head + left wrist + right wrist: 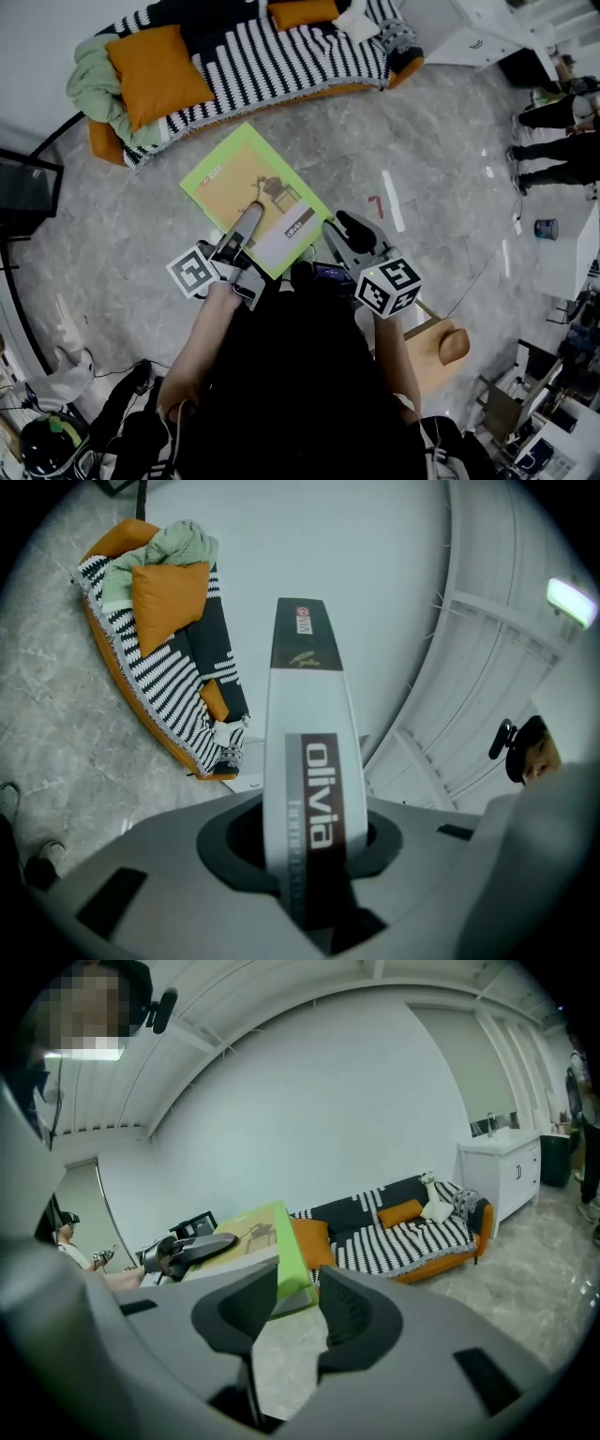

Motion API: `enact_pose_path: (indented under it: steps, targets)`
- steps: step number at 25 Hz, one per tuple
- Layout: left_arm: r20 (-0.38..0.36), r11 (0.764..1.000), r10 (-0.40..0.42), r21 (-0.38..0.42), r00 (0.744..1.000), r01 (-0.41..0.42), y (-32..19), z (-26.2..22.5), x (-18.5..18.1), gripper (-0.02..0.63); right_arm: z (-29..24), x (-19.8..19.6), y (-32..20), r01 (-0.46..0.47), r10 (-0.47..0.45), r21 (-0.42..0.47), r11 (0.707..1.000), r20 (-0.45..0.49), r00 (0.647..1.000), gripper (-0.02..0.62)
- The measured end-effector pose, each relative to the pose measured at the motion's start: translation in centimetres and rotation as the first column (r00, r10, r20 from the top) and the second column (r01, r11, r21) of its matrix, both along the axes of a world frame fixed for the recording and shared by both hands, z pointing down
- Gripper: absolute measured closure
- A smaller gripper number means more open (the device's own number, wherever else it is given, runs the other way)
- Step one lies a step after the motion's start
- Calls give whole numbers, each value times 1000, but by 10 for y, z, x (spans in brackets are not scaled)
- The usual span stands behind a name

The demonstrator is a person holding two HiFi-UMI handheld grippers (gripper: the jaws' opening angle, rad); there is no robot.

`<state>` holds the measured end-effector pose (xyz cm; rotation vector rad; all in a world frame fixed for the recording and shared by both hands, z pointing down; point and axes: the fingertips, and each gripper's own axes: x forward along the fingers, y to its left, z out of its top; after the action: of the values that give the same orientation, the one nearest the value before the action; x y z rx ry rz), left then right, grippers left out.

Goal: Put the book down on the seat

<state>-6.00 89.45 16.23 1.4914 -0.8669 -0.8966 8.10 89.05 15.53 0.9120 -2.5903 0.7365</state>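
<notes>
- Right now my left gripper (248, 220) is clamped on the book (253, 183) and holds it above the grey floor (422, 141), with its far corner near the front edge of the sofa (281, 56).
- My right gripper (349, 230) has its jaws apart just beside the book's near corner and presses on nothing.
- On the striped seat, an orange cushion (155, 70) and a green blanket (92, 89) are heaped at the left end.
- Only the left gripper view shows the spine, lettered "olivia", running up between my jaws.
- Only the right gripper view shows a white cabinet (502, 1171) past the sofa.
- Only the head view shows people's legs (553, 117) at the right.
</notes>
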Motion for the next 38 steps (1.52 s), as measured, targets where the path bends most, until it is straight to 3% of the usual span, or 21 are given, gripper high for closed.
enact_pose_path:
  steps: [5,12,18,25,34,38]
  targets:
    - [-10,1000,-11,-21,1000,11,-1,1,-12,475,-1,-7,6,-8,7,-6,1000,-19,1000,460]
    - [-4,997,-37,-63,999,37,-31,21,-15,476,15,-2,-29,11,-12,-15,1000,-32,999,460]
    - [10,997,-69,-39,998,69,-34,12,-13,475,8,6,-40,39,-38,31,999,-13,999,460]
    - [30,994,-103,-39,994,104,-137,3,9,474,4,37,-155,73,-73,50,996,-9,997,471]
    - [30,984,-170,-54,985,171,-192,2,24,476,9,59,-218,151,-151,32,988,0,989,550]
    - [33,981,-186,-54,982,188,-212,1,30,474,15,62,-236,189,-189,28,981,-21,982,552]
